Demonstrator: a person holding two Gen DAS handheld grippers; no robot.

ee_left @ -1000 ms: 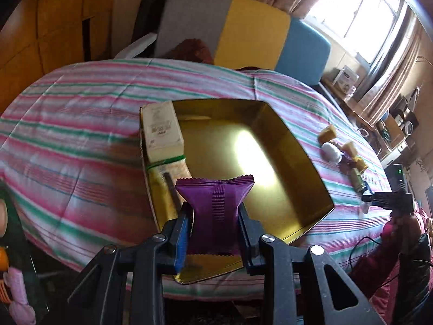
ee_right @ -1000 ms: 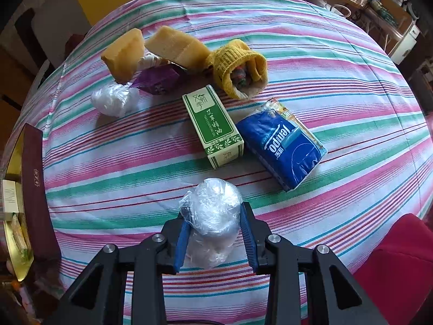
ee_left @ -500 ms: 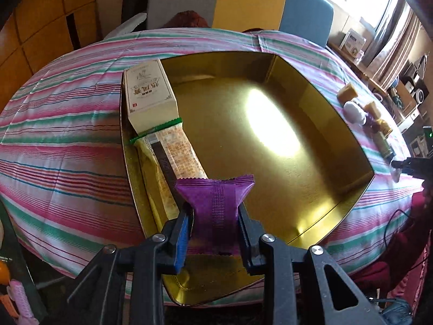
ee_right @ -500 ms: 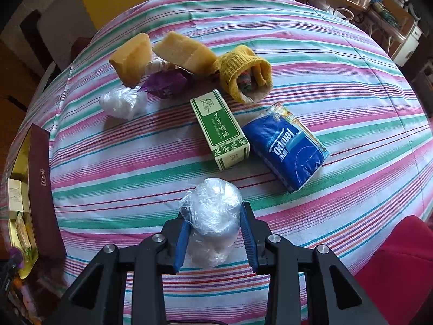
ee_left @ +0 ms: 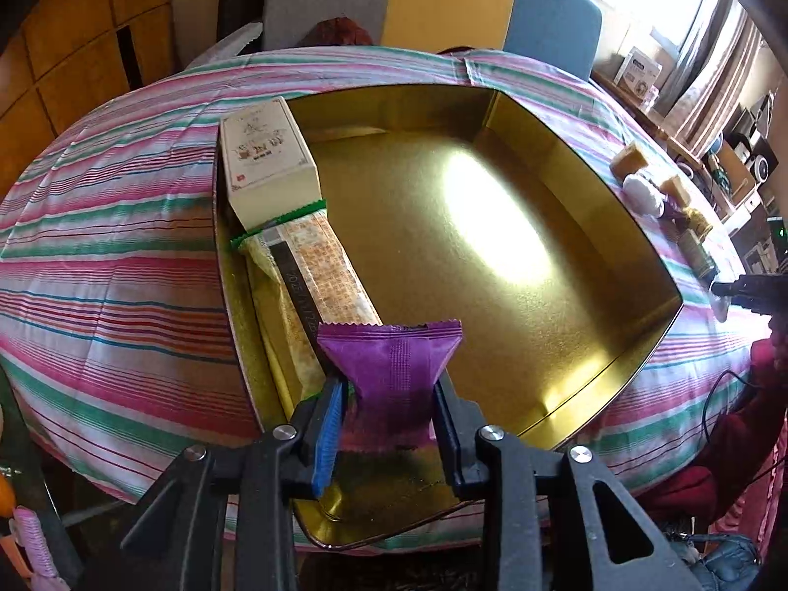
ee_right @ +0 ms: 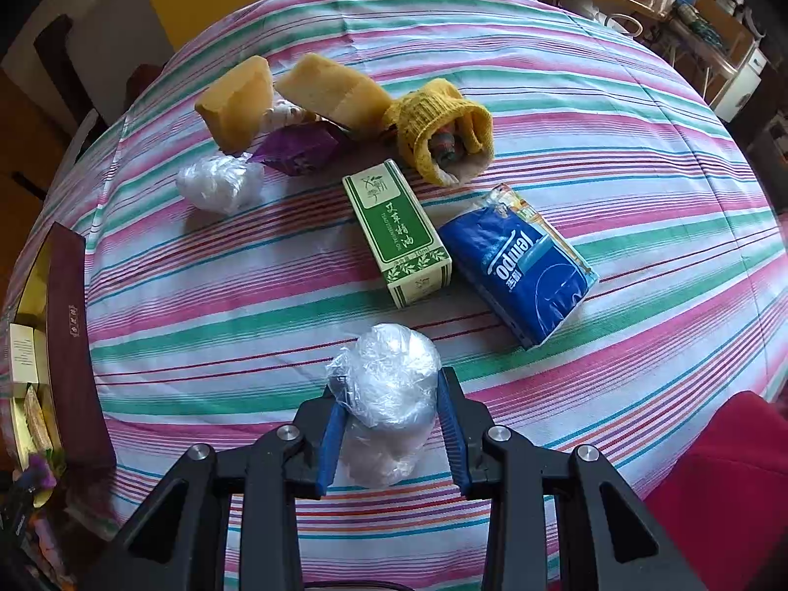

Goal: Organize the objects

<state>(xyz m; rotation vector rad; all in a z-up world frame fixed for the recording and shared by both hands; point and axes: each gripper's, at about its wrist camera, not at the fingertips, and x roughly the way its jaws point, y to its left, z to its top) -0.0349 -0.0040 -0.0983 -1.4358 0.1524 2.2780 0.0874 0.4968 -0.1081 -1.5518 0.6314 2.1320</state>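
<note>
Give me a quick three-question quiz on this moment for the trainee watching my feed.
1. True or false: the purple packet sits between the left gripper's fingers over the near end of the gold tin.
2. Which item lies directly beside the green box on its right in the right wrist view: (a) blue tissue pack, (b) yellow sponge, (c) cream box?
3. Fill in: the right gripper holds a ball of clear ____ wrap.

Key: 1 true; 2 a; 3 plastic.
</note>
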